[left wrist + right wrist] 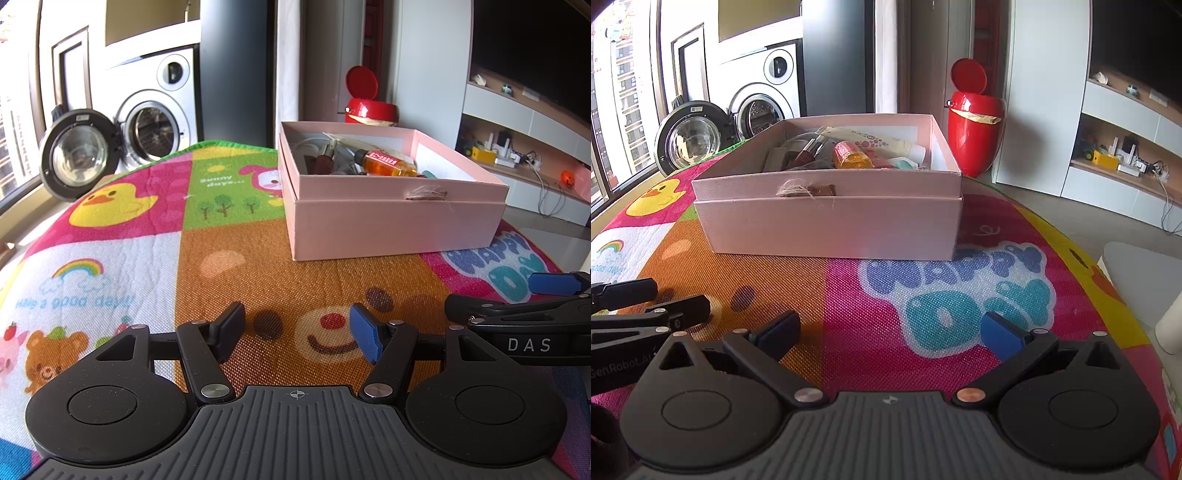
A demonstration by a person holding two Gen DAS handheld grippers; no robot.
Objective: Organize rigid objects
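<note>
Blue-padded, the left hand-held gripper (pixel 297 332) and right hand-held gripper (pixel 890 334) both gape wide and empty over the cartoon mat (pixel 236 236). Pink box (pixel 831 221) of bottles sits at twelve o'clock, well apart.

Behind my mat I see a washing machine (pixel 155 122) by a sunlit window (pixel 617 122), a red bin (pixel 975 129) and wall shelves (pixel 1123 155).

The pink box (pixel 831 221) wall hides its contents' lower parts, and the orange bottle (pixel 851 157) label is unreadable.
</note>
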